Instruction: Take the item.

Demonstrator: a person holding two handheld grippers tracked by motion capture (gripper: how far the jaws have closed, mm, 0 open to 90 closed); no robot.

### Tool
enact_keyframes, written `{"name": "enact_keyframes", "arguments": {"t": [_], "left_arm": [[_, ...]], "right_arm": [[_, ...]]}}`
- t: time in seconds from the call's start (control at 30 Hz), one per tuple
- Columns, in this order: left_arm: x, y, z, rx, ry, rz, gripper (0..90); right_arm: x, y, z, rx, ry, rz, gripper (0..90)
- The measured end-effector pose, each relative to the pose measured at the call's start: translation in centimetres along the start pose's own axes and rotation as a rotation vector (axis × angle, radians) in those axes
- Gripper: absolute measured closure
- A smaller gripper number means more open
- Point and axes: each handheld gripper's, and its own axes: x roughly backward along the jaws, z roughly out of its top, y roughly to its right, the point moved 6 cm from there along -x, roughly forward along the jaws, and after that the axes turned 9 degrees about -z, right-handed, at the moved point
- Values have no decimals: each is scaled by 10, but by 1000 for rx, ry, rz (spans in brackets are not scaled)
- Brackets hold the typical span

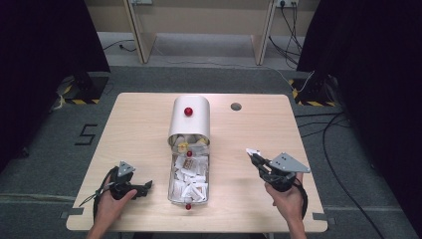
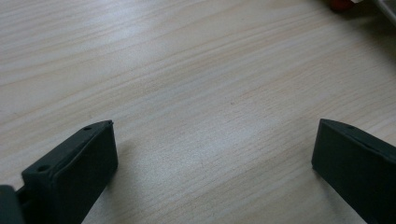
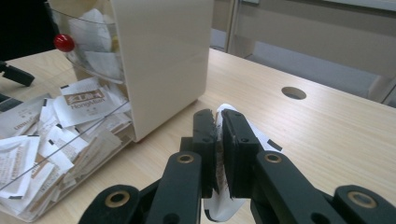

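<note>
Jaws first: in the high view the right gripper (image 1: 255, 155) is clenched on a white packet (image 1: 252, 151), held above the table (image 1: 149, 124) to the right of the box (image 1: 189, 119), while the left gripper (image 1: 144, 186) rests near the table's front edge, just left of the tray (image 1: 205, 172). The box is a cream, round-topped holder with a red knob (image 1: 188, 111); its clear tray is pulled out toward the person and heaped with white and tan sachets (image 1: 189, 181), and more fill the mouth of the box. In the left gripper view the jaws stand wide apart with nothing between them, over bare wood; a red knob (image 2: 341, 4) and a corner of the tray show at the top right edge. In the right gripper view the two jaws press together on the packet (image 3: 224, 205), which sticks out above and below them, with a dark mark at the pinch; the box (image 3: 159, 60) stands just to the left, its tray (image 3: 28, 212) loaded with printed sachets (image 3: 79, 105), and a round hole (image 3: 293, 93) in the table lies beyond. I judge the step in hand to be carrying one packet picked from the tray. The next move calls for a steady pinch until the packet is over its place, then a clean opening.
</note>
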Motion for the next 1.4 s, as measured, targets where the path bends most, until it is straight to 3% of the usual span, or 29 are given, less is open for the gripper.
{"name": "enact_keyframes", "arguments": {"t": [0.83, 1.4], "left_arm": [[0, 0, 0, 0, 0, 0, 0], [0, 0, 0, 0, 0, 0, 0]], "right_arm": [[-12, 35, -33, -75, -77, -66, 847], [-20, 53, -57, -101, -139, -110, 847]]}}
